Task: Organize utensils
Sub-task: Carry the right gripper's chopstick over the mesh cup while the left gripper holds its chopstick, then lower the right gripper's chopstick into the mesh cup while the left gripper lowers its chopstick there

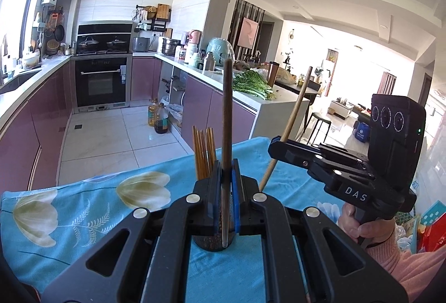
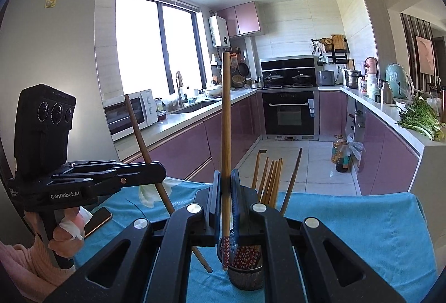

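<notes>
Kitchen with pink cabinets behind; work surface is a table under a blue floral cloth [image 1: 83, 208]. Two hand-held grippers, one chopstick each.

Left gripper [image 1: 226, 177]: jaws clamped narrow on a dark brown chopstick [image 1: 227, 108]. Long axis near vertical, upper end at the ceiling, lower end down beside the holder; from the right wrist view it leans, top tilted left.

Right gripper [image 2: 225, 186]: jaws pinched on a lighter chopstick [image 2: 226, 136] with a red patterned lower end. Also near vertical, patterned tip down at the holder rim.

One round metal mesh holder [image 2: 245, 275] on the cloth, just below both grippers. It has a bundle of chopsticks [image 2: 270, 180] standing upright, roughly seven, tops fanned slightly; exact count unclear where they overlap.

One phone [image 2: 97, 220] flat on the cloth near the left hand [image 2: 68, 230].
</notes>
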### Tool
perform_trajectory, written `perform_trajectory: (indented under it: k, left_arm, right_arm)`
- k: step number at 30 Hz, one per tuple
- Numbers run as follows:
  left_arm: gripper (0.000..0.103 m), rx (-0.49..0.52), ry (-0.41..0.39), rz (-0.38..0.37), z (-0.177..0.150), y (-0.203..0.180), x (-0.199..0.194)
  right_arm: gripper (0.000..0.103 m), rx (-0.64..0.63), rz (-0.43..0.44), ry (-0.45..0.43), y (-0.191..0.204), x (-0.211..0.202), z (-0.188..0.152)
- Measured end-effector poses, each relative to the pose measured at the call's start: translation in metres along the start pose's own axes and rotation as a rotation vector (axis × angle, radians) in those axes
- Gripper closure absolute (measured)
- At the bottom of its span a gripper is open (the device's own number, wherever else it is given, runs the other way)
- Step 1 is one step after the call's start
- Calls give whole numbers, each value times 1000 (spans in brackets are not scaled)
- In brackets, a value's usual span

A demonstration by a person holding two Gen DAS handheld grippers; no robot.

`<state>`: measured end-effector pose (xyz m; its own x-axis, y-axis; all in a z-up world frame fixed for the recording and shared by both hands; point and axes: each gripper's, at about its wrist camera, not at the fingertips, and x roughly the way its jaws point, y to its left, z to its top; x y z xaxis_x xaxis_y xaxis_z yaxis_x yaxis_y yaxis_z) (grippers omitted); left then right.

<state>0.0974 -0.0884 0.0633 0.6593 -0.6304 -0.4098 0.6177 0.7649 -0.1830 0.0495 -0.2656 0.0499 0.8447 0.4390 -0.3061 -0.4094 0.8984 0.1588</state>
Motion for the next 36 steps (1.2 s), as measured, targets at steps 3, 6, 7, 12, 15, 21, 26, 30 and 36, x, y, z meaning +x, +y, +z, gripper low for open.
perform_trajectory:
  k: [3, 6, 7, 12, 15, 21, 26, 30, 36]
  left_arm:
    - [96, 6, -14, -2, 4, -3, -1]
    - [96, 9, -29, -4, 9, -6, -2]
    - [96, 9, -34, -4, 10, -7, -3]
    - [96, 12, -54, -4, 15, -9, -5]
    - [96, 8, -52, -1, 17, -10, -4]
    - [96, 14, -34, 33, 16, -10, 7]
    - [96, 12, -7, 43, 14, -8, 16]
    - [96, 14, 13, 49, 11, -8, 22]
    - [96, 20, 47, 47, 7, -13, 31]
  right_arm:
    - [97, -5, -2, -6, 0, 0, 2]
    - [97, -7, -4, -12, -1, 0, 4]
    - [97, -6, -5, -14, -1, 0, 4]
    - [97, -1, -11, -15, -2, 3, 5]
    - [97, 3, -16, -7, -5, 6, 5]
    - [97, 12, -28, 9, -4, 14, 4]
    - [97, 24, -30, 25, -6, 21, 1]
    - [97, 33, -35, 38, -7, 26, -1]
    - [97, 47, -41, 59, -10, 31, -5]
